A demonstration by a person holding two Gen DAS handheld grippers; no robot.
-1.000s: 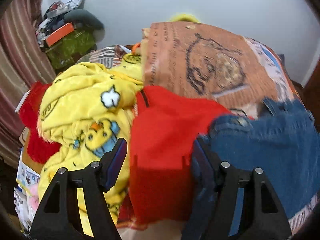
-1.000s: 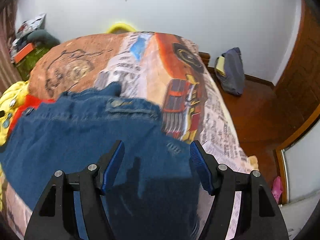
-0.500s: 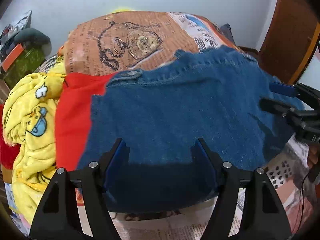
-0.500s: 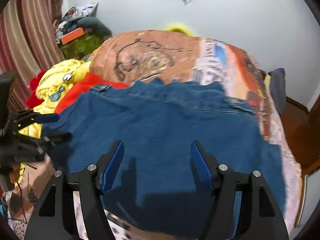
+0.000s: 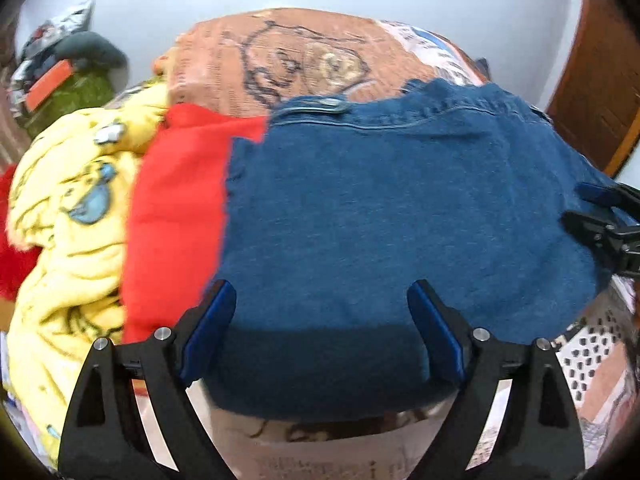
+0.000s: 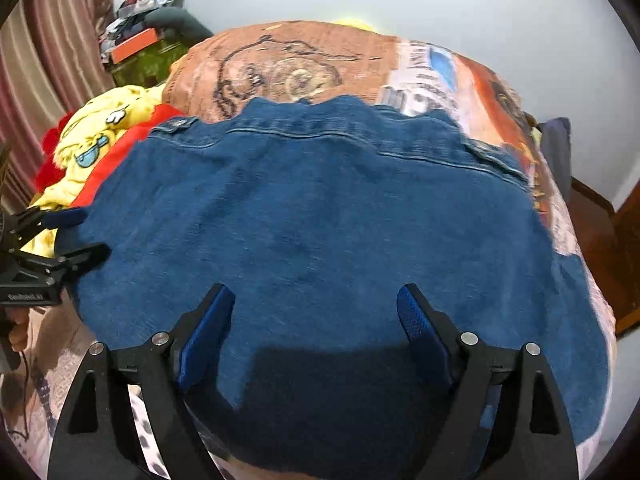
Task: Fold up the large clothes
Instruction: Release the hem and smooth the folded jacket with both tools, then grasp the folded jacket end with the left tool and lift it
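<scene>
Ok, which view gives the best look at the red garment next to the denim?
The left wrist view: the red garment shows as a broad panel between the yellow blanket and the denim jacket. The right wrist view catches only a thin red strip at the denim's left edge.

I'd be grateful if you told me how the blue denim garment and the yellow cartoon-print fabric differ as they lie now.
The denim garment is spread out nearly flat across the bed; the yellow fabric sits bunched in a crumpled heap at the bed's left edge. The denim is plain blue with stitched seams; the yellow fabric looks fluffy and carries cartoon figures. Both open grippers point at the denim, not the yellow fabric. Both lie on the printed bedspread.
</scene>
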